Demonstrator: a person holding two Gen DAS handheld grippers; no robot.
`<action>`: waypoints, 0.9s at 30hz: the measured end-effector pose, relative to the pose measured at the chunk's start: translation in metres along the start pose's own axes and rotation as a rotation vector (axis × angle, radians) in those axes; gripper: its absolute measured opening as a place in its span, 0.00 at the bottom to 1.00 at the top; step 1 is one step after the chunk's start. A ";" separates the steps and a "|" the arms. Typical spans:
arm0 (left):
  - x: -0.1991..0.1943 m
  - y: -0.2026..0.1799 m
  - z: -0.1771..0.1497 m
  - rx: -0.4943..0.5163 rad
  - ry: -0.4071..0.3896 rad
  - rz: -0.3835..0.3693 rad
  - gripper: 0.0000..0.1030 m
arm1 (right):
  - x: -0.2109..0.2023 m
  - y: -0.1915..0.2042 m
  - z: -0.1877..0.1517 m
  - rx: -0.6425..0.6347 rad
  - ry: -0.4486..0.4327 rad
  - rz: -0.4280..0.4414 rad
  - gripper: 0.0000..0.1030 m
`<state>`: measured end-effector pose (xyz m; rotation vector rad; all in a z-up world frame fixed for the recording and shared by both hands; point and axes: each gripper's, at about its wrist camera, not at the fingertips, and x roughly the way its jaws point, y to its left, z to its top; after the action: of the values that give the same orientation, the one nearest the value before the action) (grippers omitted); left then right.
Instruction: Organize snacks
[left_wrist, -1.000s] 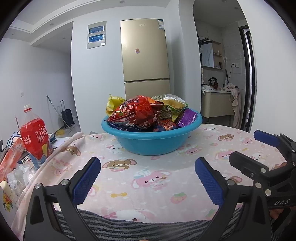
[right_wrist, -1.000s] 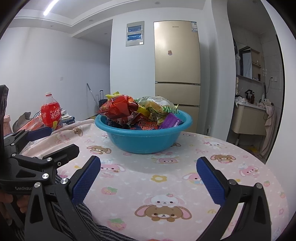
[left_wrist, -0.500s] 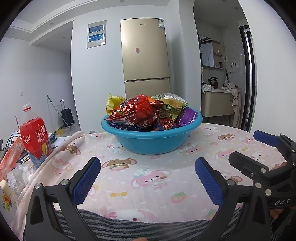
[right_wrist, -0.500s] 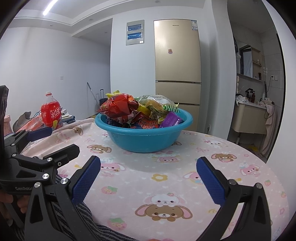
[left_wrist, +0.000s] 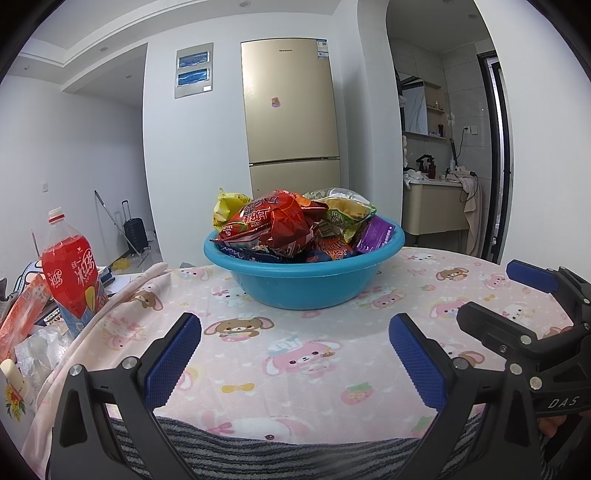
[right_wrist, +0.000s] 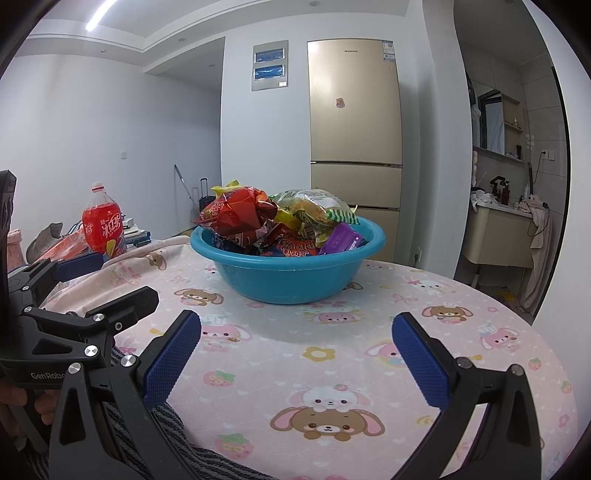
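A blue plastic basin (left_wrist: 303, 284) (right_wrist: 288, 273) stands on the round table with the pink cartoon cloth (left_wrist: 295, 354) (right_wrist: 332, 354). It is heaped with snack packets: a big red bag (left_wrist: 273, 225) (right_wrist: 236, 210), a yellow-green bag (left_wrist: 347, 212) (right_wrist: 314, 206), a purple packet (left_wrist: 376, 234) (right_wrist: 341, 238). My left gripper (left_wrist: 295, 354) hovers open near the table's front edge, well short of the basin, nothing between its fingers. My right gripper (right_wrist: 295, 356) is likewise open and empty, beside the left one.
A red soft-drink bottle (left_wrist: 70, 273) (right_wrist: 103, 225) stands left of the table among clutter and orange packaging (left_wrist: 22, 317). A gold fridge (left_wrist: 291, 118) stands behind the basin. A striped grey cloth (left_wrist: 258, 450) lies at the near table edge. A bathroom doorway opens at right.
Both views have shifted only slightly; the basin sits a touch lower in the right wrist view. Both grippers stay open and empty.
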<state>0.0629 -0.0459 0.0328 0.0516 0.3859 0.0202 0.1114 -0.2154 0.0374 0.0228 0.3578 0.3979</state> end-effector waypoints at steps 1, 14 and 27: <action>0.000 0.000 0.000 0.000 -0.001 0.002 1.00 | 0.000 0.000 0.000 -0.001 -0.001 -0.002 1.00; 0.000 -0.001 -0.001 -0.001 0.005 0.002 1.00 | 0.002 -0.001 0.000 0.001 0.007 0.002 1.00; 0.000 -0.001 -0.001 -0.001 0.005 0.003 1.00 | 0.002 -0.001 0.000 0.001 0.007 0.002 1.00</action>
<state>0.0625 -0.0470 0.0319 0.0508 0.3910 0.0234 0.1134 -0.2153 0.0369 0.0224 0.3648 0.3997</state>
